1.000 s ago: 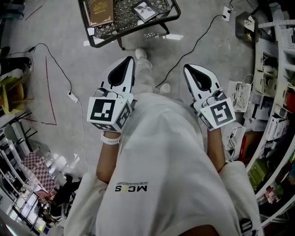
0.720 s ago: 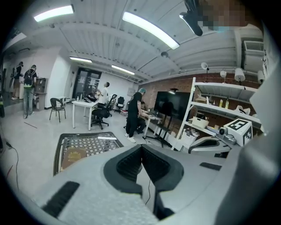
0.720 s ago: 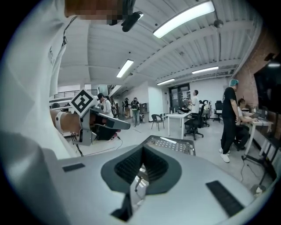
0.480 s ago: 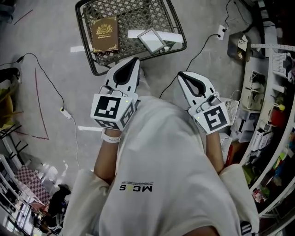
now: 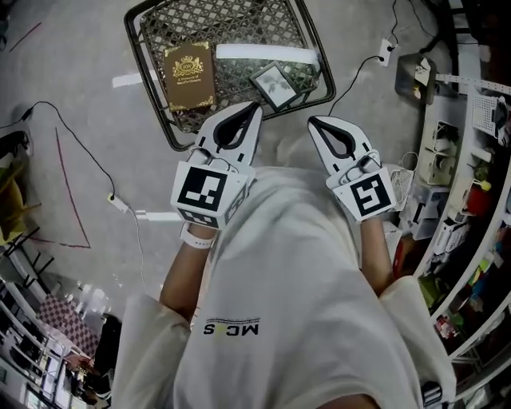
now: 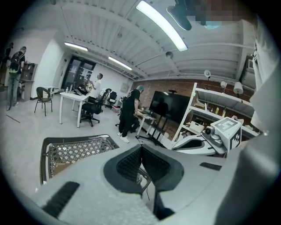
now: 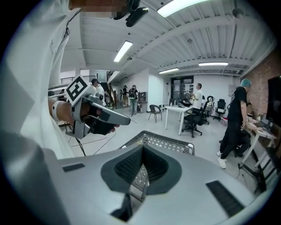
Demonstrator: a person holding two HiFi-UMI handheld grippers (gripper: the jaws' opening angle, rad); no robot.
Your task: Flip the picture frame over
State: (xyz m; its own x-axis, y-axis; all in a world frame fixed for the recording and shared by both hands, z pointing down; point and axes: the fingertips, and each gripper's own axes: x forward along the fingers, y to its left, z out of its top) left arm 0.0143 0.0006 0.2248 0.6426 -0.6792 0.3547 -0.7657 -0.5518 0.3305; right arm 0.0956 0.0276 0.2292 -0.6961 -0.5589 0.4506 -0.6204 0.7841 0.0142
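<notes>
The picture frame (image 5: 274, 84) lies face-up on the mesh counter (image 5: 239, 24), at one o'clock from the left hand-held gripper (image 5: 246, 118) and eleven o'clock from the right hand-held gripper (image 5: 322, 131). Both are closed and empty, and the left looks nearer.

The person's white shirt (image 5: 295, 279) is carrying a dark print (image 5: 231, 327) low on its front, reading roughly "MC S", its middle character too unclear to tell. The brown book (image 5: 188, 76), lying near the left edge of the mesh tray (image 5: 239, 24), is showing a gold crest and gold lettering too small to read.
</notes>
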